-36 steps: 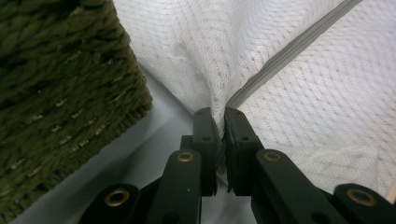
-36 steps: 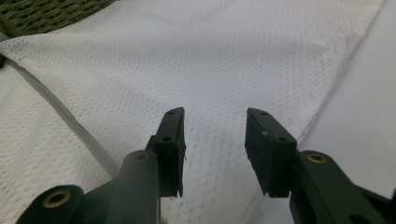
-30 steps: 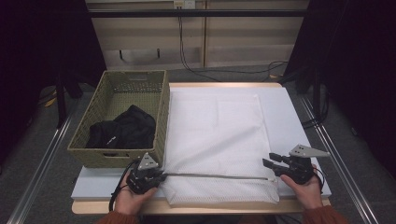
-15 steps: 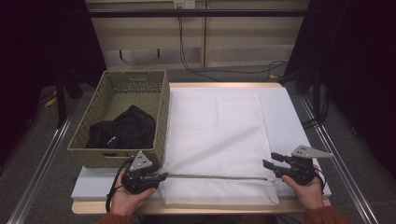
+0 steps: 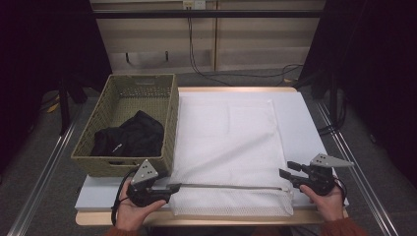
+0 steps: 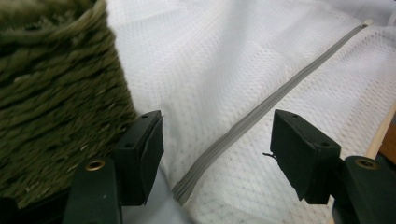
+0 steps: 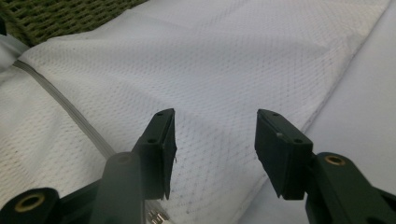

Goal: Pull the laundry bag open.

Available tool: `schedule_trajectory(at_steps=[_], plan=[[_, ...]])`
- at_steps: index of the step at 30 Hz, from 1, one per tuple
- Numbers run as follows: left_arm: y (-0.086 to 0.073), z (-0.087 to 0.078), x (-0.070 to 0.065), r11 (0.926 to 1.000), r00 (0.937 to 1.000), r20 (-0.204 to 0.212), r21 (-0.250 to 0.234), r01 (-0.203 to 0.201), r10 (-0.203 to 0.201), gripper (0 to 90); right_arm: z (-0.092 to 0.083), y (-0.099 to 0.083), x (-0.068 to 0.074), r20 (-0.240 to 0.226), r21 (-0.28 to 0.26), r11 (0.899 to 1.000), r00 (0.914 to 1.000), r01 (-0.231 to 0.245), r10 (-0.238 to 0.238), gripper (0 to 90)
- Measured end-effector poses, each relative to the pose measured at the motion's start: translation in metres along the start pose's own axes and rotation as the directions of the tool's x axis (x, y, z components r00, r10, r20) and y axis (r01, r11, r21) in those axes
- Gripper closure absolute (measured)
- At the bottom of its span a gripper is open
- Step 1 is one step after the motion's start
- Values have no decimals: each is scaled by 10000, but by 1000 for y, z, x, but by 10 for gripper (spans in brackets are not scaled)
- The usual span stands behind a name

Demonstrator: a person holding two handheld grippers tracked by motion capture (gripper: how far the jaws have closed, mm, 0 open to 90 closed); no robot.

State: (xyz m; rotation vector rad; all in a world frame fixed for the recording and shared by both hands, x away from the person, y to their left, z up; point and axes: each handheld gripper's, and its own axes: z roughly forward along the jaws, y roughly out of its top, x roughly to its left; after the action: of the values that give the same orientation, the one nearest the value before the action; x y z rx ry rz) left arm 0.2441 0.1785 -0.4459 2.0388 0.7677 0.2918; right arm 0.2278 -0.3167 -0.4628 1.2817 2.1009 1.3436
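Observation:
A white mesh laundry bag point(image 5: 231, 142) lies flat on the table, its grey zipper point(image 5: 231, 186) running along the near edge. My left gripper point(image 5: 173, 186) sits at the zipper's left end, beside the basket's near corner. Its jaws have just been opening and now stand open over the zipper point(image 6: 261, 112) without pressing it. My right gripper point(image 5: 286, 169) is at the bag's near right corner. Its jaws widened a moment ago and stand open point(image 7: 215, 116) over the mesh point(image 7: 210, 60), not gripping it.
An olive woven basket point(image 5: 169, 123) holding a black garment point(image 5: 130, 137) stands left of the bag, close to my left gripper point(image 6: 215, 123). The white table pad point(image 5: 98, 196) ends at a wooden front edge point(image 5: 196, 220). Metal rails run along both table sides.
My left gripper has let go of the zipper's left end and drawn back slightly to the left. The right gripper has opened wider and kept its place.

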Motion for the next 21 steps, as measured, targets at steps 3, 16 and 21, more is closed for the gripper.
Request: schedule_trajectory(at_steps=[3,16,21], plan=[[0,2,-2,9997,9999,77,-248,-75,77,342,-1,0,-1,-74,-23,9999,9999,-133,132,483],[4,5,-21,9985,9990,313,-462,-309,324,309,-9,2,5,-285,239,9995,9994,-211,218,470],[6,8,-27,9982,9984,447,-496,-323,345,313,-10,0,4,-459,461,9985,9985,-281,302,469]])
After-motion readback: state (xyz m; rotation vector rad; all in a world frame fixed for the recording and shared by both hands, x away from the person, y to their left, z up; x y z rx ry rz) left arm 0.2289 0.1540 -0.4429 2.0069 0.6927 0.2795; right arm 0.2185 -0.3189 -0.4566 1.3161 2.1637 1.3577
